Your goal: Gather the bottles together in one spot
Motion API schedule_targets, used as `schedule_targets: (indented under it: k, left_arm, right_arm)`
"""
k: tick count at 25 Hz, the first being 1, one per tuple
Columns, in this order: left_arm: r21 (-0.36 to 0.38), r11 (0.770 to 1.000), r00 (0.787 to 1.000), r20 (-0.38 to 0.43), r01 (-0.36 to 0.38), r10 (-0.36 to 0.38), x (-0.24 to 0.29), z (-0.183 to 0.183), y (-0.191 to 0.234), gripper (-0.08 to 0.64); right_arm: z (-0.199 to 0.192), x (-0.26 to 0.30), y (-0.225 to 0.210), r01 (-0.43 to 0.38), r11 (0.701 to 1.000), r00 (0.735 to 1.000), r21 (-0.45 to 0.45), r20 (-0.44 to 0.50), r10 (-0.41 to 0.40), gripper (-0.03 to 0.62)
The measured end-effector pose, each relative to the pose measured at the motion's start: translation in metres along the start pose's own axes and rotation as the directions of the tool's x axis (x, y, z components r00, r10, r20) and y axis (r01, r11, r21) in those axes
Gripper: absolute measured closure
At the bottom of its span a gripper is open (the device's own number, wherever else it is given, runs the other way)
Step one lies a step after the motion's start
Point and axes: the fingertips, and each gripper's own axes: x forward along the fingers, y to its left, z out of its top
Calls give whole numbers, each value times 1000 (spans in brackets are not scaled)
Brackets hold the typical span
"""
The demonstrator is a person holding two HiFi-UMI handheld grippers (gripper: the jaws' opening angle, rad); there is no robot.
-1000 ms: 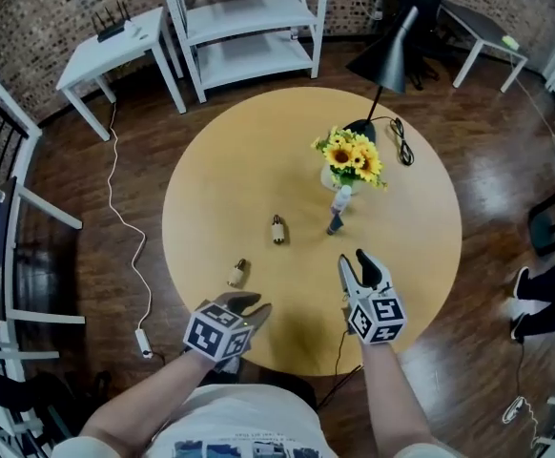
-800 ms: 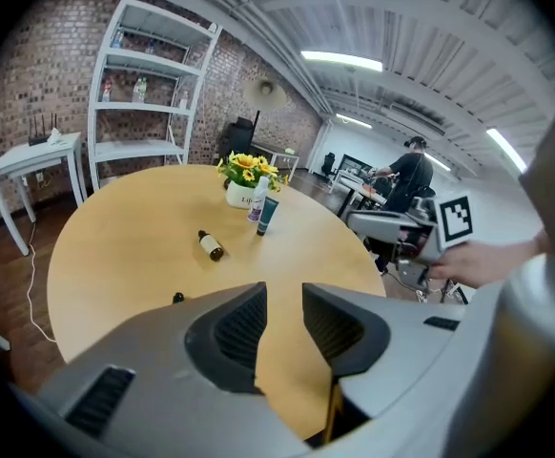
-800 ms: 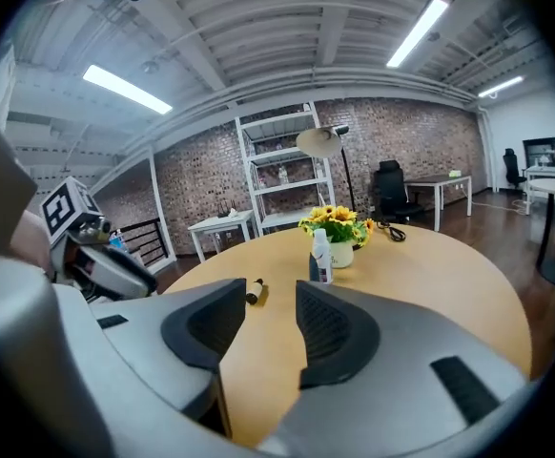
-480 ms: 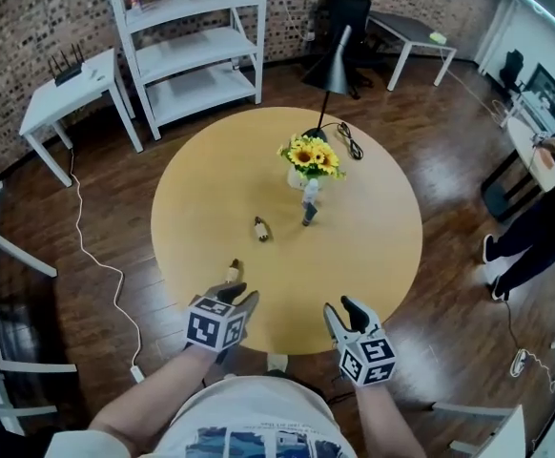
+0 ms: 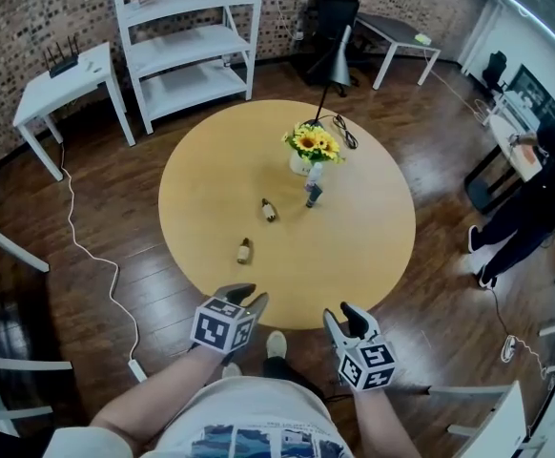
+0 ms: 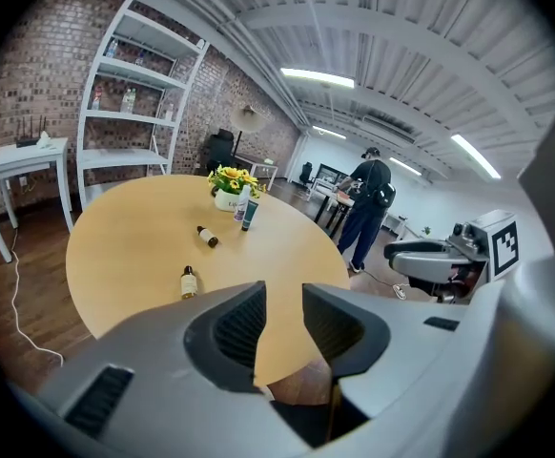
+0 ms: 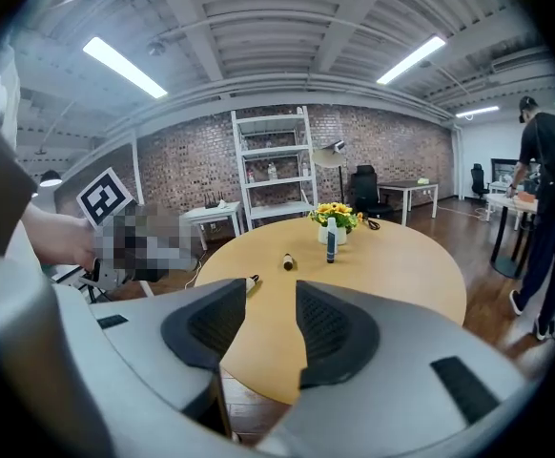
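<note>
Holding nothing in the left gripper [image 5: 247, 297] or right gripper [image 5: 342, 314], both a bit open, near the table [image 5: 373, 256] edge, with two small bottles [image 5: 244, 250] lying on it.

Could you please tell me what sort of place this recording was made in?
Probably an open-plan office or loft studio: a brick wall behind a white shelf unit, a black office chair near a desk, and a round wooden table.

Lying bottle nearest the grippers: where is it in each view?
Head view: lying bottle left of the table's middle, toward the near edge.
Left gripper view: bottle at left, just above the jaws.
Right gripper view: tiny, at the left jaw's tip.
Shared landmark: the sunflowers, beyond it in every view.
</note>
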Motion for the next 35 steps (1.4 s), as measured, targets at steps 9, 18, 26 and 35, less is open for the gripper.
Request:
schedule_targets:
  k: [9, 18, 26, 35]
  left_arm:
    - [21, 1000, 999, -39, 17, -16, -23, -44, 8, 437]
    - [26, 995, 990, -102, -98, 100, 12, -51, 70, 403]
    - [27, 985, 965, -196, -170, 172, 81, -32, 129, 350]
    - [61, 961, 885, -378, -268, 271, 156, -43, 186, 351]
  right_arm:
    - [-17, -21, 33, 9, 1000, 999, -3, -34, -9, 401]
    - [-31, -27, 21, 13, 1000, 997, 20, -78, -12, 309]
    - [-15, 3, -18, -17, 999, 993, -30, -116, 14, 308]
    - [-1, 30, -74, -68, 997, 988, -28, -141, 64, 308]
